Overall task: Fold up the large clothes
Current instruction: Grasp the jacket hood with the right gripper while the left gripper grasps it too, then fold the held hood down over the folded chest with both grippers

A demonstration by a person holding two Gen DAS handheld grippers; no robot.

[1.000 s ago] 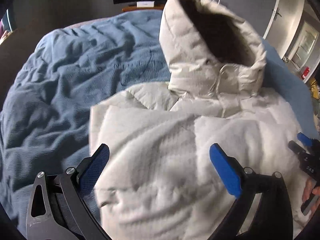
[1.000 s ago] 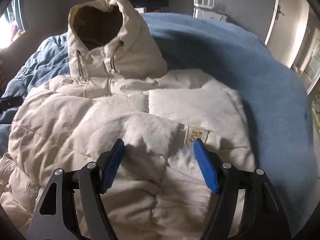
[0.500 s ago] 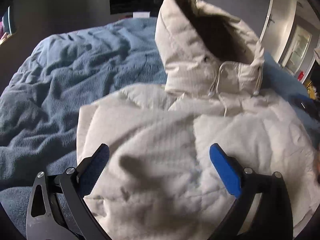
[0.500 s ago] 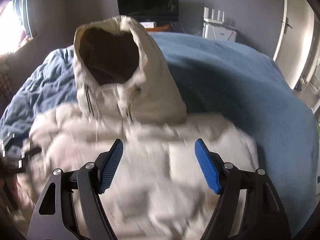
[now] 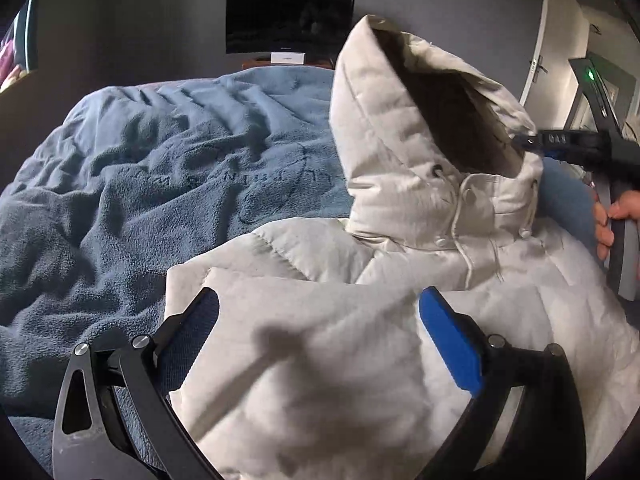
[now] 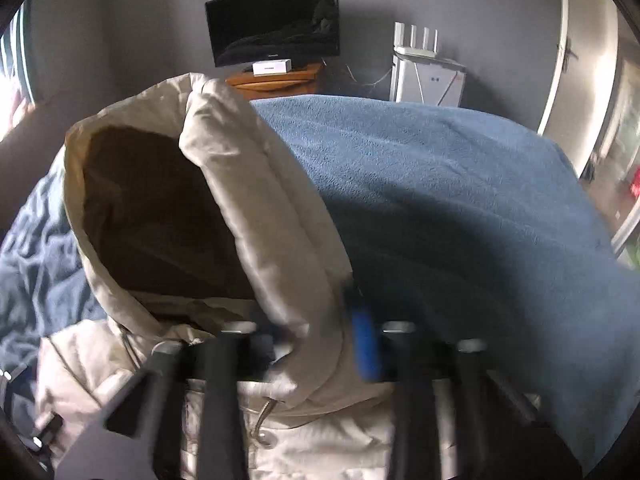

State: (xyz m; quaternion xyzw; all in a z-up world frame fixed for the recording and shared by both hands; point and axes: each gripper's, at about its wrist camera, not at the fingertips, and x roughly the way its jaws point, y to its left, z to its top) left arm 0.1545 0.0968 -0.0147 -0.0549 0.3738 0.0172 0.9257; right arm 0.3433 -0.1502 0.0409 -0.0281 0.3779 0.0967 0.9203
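Blue blanket (image 5: 168, 168): covers the bed, rumpled on one side and smooth on the other; the surface on which all else lies.

Cream hooded jacket (image 5: 360, 340): padded, spread flat on the blanket, body folded in on itself. Its hood (image 6: 224, 200) stands up at the far end of the jacket with the dark lining showing and drawcords hanging beneath the opening.

Left gripper (image 5: 320, 336): hangs above the jacket's body, well short of the hood. Jaws stand wide apart; the blue pads (image 5: 450, 344) flank bare fabric and grip nothing. Whether the fingers brush the cloth below cannot be told.

Right gripper (image 6: 320, 344): at the hood's rim, on the side away from the left gripper. Jaws are closing, drawn in narrow, with the padded edge of the hood between them; one blue pad (image 6: 366, 344) lies against the cloth. The view is blurred here, so the opposite pad cannot be made out. From the left wrist view, its black tip meets the hood's edge, with a hand (image 5: 608, 216) on the handle.

Dark screen (image 6: 274, 22): on the wall beyond the hood.
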